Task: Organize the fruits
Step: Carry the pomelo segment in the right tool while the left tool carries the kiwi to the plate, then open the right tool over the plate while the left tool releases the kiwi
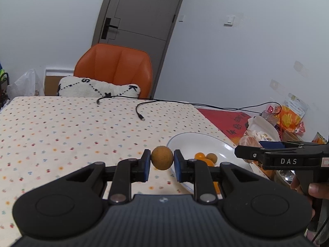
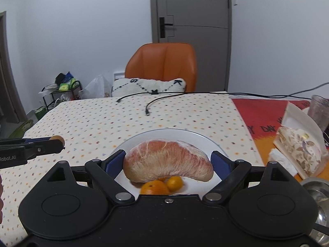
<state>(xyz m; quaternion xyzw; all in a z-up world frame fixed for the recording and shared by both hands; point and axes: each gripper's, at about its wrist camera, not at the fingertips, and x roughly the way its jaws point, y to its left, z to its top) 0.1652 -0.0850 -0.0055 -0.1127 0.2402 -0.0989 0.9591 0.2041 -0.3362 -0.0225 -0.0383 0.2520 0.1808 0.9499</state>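
While our right gripper (image 2: pixel 167 162) squeezes a pink peeled pomelo wedge (image 2: pixel 167 159), half-hiding small oranges (image 2: pixel 162 186) on the white plate (image 2: pixel 193 135), our left gripper (image 1: pixel 161 160) pinches a round brown fruit (image 1: pixel 162 157).

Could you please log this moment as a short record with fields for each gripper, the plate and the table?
left gripper: shut on a small round brown fruit, held above the tablecloth beside the plate
right gripper: holds a wrapped pomelo segment above the plate
plate: white, holds small oranges
table far edge: black cables
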